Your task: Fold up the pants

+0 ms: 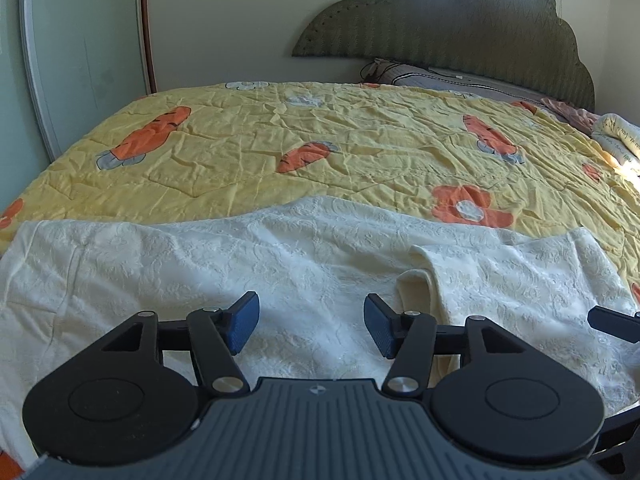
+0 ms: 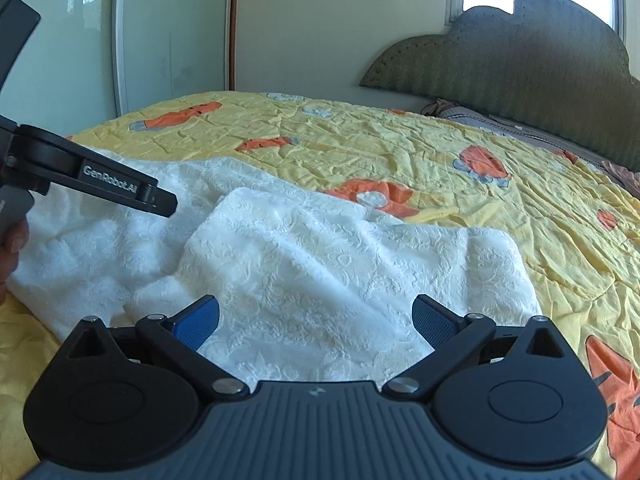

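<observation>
White embossed pants (image 1: 280, 264) lie spread along the near edge of the bed, with one part folded over on the right (image 2: 340, 264). My left gripper (image 1: 311, 326) hovers over the cloth with its blue pads apart and nothing between them. My right gripper (image 2: 316, 326) stands wide open above the folded part, its pads clear of the fabric. In the right wrist view the left gripper's black finger (image 2: 160, 200) reaches in from the left over the pants, with a hand (image 2: 12, 244) at the frame edge. A black tip of the right gripper (image 1: 614, 322) shows at the right of the left wrist view.
A yellow quilt (image 1: 320, 148) printed with orange carrots and flowers covers the bed. A dark green headboard (image 1: 460, 20) and a pillow (image 1: 420, 74) stand at the far end. A rolled blanket (image 1: 618, 140) lies at the far right. A wardrobe door (image 1: 80, 48) lines the left wall.
</observation>
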A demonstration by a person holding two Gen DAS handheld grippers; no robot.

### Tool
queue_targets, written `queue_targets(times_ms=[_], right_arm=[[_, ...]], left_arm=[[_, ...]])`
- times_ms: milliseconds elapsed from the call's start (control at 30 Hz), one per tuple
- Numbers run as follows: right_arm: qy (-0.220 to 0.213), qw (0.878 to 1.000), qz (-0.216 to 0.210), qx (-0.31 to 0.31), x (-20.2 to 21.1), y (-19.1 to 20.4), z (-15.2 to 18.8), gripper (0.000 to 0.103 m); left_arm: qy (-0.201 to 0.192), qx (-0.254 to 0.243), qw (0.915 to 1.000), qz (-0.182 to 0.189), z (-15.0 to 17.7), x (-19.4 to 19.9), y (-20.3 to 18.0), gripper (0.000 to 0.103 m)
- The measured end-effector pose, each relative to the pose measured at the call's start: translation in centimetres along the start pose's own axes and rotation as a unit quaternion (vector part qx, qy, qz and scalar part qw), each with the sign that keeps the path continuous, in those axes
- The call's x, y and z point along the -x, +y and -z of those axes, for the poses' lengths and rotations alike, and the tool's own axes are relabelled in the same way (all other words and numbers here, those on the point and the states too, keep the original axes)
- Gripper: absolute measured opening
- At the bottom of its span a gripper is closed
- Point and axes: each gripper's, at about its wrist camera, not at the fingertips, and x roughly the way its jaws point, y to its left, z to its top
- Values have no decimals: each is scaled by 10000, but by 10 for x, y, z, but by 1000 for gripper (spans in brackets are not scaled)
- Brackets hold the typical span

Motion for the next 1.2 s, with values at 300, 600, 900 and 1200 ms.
queue_targets(times_ms=[300, 600, 900, 1200], right_arm=[[148, 9995, 13, -287, -10, -3, 5, 103], [-369, 9991, -101, -203, 14, -3, 7, 103], [-699, 9652, 44, 2521, 35, 72, 21, 62], [-488, 9509, -79, 3055, 23, 88, 27, 15]], left_arm=[[61, -80, 9999, -132, 6, -3, 2, 66], [272, 123, 9995, 84, 8, 0, 11, 67], [459, 611, 9948, 666, 5, 13, 18, 68], [593, 824, 9905, 928, 4, 13, 19, 68]])
